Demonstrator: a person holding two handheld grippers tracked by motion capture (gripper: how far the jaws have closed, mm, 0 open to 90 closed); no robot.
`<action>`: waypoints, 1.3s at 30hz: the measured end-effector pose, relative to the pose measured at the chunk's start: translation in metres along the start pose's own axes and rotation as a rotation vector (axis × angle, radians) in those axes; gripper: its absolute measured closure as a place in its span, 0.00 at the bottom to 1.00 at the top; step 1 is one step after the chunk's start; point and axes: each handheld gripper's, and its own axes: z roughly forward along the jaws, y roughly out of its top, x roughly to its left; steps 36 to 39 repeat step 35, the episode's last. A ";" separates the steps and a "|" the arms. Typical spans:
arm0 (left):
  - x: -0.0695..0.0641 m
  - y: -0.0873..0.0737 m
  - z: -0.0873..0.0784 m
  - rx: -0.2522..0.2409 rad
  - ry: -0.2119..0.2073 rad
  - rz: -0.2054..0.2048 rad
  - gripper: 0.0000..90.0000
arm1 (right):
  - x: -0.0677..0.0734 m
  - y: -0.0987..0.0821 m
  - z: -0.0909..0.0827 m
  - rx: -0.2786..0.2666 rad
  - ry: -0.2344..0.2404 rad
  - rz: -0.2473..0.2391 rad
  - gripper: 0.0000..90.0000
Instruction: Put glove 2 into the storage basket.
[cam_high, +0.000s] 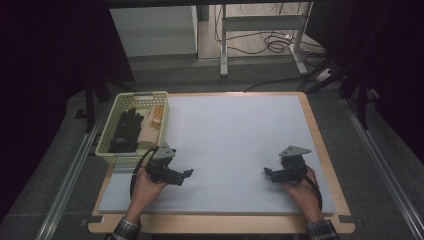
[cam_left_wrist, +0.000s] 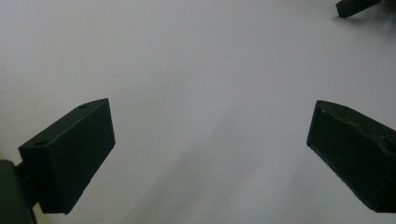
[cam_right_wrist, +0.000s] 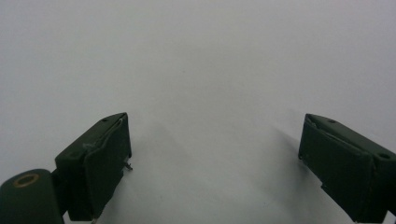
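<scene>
Two hand-held black grippers rest low over a pale grey mat (cam_high: 230, 135). My left gripper (cam_high: 188, 173) sits at the front left, held by a hand, its jaws pointing right. In the left gripper view this gripper (cam_left_wrist: 210, 140) stands open, wide apart, with bare mat between the jaws. My right gripper (cam_high: 267, 173) sits at the front right, jaws pointing left toward the other one. In the right gripper view it (cam_right_wrist: 215, 149) is open too, nothing between its jaws. A jaw tip of the right gripper (cam_left_wrist: 355, 6) shows far off in the left gripper view.
A pale yellow basket (cam_high: 114, 114) stands at the table's left edge, behind my left gripper. It holds a black glove (cam_high: 126, 129), a tan block (cam_high: 146, 135) and an orange item (cam_high: 157, 114). A wooden table rim (cam_high: 320, 145) borders the mat. Metal legs and cables (cam_high: 270, 42) lie beyond.
</scene>
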 end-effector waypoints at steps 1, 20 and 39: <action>0.000 -0.002 0.001 0.002 -0.002 -0.002 0.01 | 0.000 0.000 0.000 0.000 0.000 0.000 0.10; -0.003 -0.033 0.019 0.085 -0.001 -0.003 0.01 | 0.000 0.000 0.000 -0.002 -0.003 -0.003 0.10; -0.005 -0.034 0.028 0.159 0.008 0.005 0.00 | 0.000 0.000 0.000 -0.003 -0.002 0.004 0.10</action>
